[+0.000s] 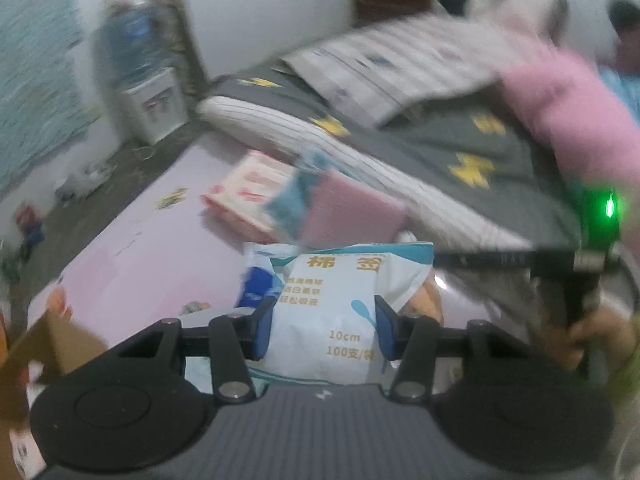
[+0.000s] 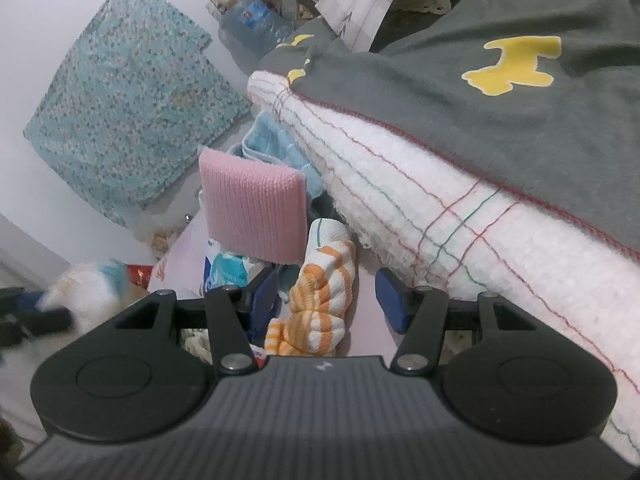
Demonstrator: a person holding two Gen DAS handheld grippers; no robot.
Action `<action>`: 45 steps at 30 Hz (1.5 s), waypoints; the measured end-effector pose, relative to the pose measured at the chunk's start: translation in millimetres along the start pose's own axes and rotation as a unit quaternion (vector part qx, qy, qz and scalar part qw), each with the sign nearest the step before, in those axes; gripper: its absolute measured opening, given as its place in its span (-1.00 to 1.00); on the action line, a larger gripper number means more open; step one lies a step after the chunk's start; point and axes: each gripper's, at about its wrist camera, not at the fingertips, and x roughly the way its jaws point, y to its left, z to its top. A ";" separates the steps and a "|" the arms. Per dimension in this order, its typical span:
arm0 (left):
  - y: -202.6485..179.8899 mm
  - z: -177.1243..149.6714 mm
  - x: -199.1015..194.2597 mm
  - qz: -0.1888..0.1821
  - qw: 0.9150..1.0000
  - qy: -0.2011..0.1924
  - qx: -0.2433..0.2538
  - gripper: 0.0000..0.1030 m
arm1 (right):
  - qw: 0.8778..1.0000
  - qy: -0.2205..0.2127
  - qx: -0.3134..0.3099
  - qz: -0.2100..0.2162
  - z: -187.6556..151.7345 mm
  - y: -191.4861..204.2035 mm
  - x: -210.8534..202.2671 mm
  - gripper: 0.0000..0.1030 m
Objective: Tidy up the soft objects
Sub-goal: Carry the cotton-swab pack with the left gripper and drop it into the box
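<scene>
My left gripper [image 1: 323, 330] is clamped on a white packet of cotton swabs [image 1: 334, 316], its two blue pads pressing the packet's sides so the plastic bulges between them. The packet stands upright in the jaws, printed with gold lettering and a teal swab drawing, and it hangs above the pale pink table [image 1: 132, 256]. The left view is blurred. Beyond the packet, toward the table's far edge, lie a pink folded cloth [image 1: 352, 212], something blue and white just beside it, and a flat red-and-cream pack [image 1: 248, 192]. Past that edge is a bed with a grey blanket [image 1: 452, 148] dotted with yellow shapes. A pink sleeve [image 1: 568, 120] crosses the right side.

My right gripper [image 2: 326, 298] is partly open and has hold of nothing. An orange-and-white striped cloth [image 2: 320, 300], twisted and bunched, lies on the table between its fingers without touching either pad. Just beyond it a pink knitted pad [image 2: 254, 210] stands tilted against a blue towel [image 2: 276, 144]. To the right, a thick white blanket with red and green lines [image 2: 420, 208] rests along the table's edge under the grey blanket.
</scene>
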 end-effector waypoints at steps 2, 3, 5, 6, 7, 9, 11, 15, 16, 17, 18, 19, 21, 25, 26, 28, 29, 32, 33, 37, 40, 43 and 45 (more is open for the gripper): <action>21.0 -5.8 -20.0 0.009 0.999 -0.018 -0.039 -0.02 | 1.000 0.008 -0.009 -0.003 -0.2 2.7 1.7 0.07; 33.2 -10.2 -31.3 0.017 0.998 -0.028 -0.059 -0.02 | 1.000 0.013 -0.014 -0.004 -0.2 4.5 2.6 0.07; 57.7 -21.8 -51.7 0.037 0.994 -0.044 -0.097 -0.02 | 0.999 0.023 -0.028 -0.006 -2.1 9.0 5.0 0.08; 70.2 -28.7 -61.8 0.047 0.991 -0.053 -0.118 -0.02 | 0.999 0.028 -0.035 -0.007 -3.5 11.4 6.8 0.08; 82.7 -35.8 -70.8 0.057 0.987 -0.059 -0.136 -0.02 | 0.999 0.033 -0.042 -0.010 -4.7 13.2 8.7 0.10; 108.8 -52.2 -85.7 0.077 0.979 -0.072 -0.174 -0.02 | 0.998 0.043 -0.051 -0.016 -7.4 15.6 13.3 0.10; 130.7 -68.5 -92.7 0.090 0.971 -0.075 -0.207 -0.01 | 0.997 0.050 -0.057 -0.024 -9.8 16.1 18.6 0.11; 169.6 -96.0 -83.9 0.122 0.956 -0.059 -0.261 -0.01 | 0.996 0.051 -0.060 -0.031 -9.4 21.2 19.6 0.12; 178.5 -102.2 -79.5 0.130 0.952 -0.054 -0.271 -0.01 | 0.996 0.051 -0.062 -0.034 -9.3 22.7 19.7 0.12; 188.0 -109.2 -75.6 0.135 0.949 -0.051 -0.281 -0.01 | 0.996 0.051 -0.064 -0.037 -9.5 24.3 19.5 0.12; 198.6 -114.7 -69.2 0.140 0.944 -0.048 -0.295 -0.01 | 0.996 0.052 -0.067 -0.040 -9.6 25.8 19.4 0.12; 206.6 -122.9 -66.0 0.142 0.941 -0.046 -0.305 -0.01 | 0.995 0.053 -0.070 -0.043 -9.9 27.8 19.0 0.12; 223.7 -131.7 -54.9 0.153 0.935 -0.040 -0.318 -0.01 | 0.995 0.054 -0.075 -0.049 -9.8 29.9 18.7 0.12; 255.2 -144.4 -25.8 0.170 0.922 -0.014 -0.347 -0.01 | 0.994 0.055 -0.077 -0.056 -8.0 32.0 19.8 0.12; 263.6 -147.2 -17.2 0.170 0.918 -0.007 -0.358 -0.01 | 0.994 0.054 -0.077 -0.057 -7.8 32.6 20.2 0.12; 274.5 -150.5 -2.6 0.164 0.912 0.003 -0.375 -0.01 | 0.994 0.055 -0.076 -0.059 -7.1 33.1 21.7 0.12; 276.3 -153.1 3.4 0.161 0.909 0.007 -0.384 -0.01 | 0.994 0.055 -0.075 -0.059 -7.2 33.3 22.7 0.12; 282.5 -155.8 21.3 0.161 0.903 0.009 -0.398 0.01 | 0.994 0.057 -0.072 -0.059 -6.8 33.3 25.4 0.13; 283.5 -156.9 26.3 0.162 0.901 0.006 -0.402 0.01 | 0.994 0.057 -0.073 -0.060 -6.8 33.8 26.1 0.14; 285.5 -163.7 48.1 0.151 0.899 0.027 -0.411 0.43 | 0.994 0.057 -0.072 -0.061 -5.8 34.7 28.0 0.16; 283.3 -167.6 50.9 0.147 0.898 0.033 -0.414 0.49 | 0.994 0.057 -0.072 -0.062 -5.2 34.9 28.9 0.17; 284.7 -168.6 41.5 0.151 0.895 0.028 -0.420 0.53 | 0.993 0.056 -0.077 -0.063 -5.2 36.7 29.3 0.17; 285.7 -167.5 30.2 0.150 0.894 0.018 -0.421 0.53 | 0.993 0.053 -0.081 -0.064 -5.2 38.2 28.6 0.17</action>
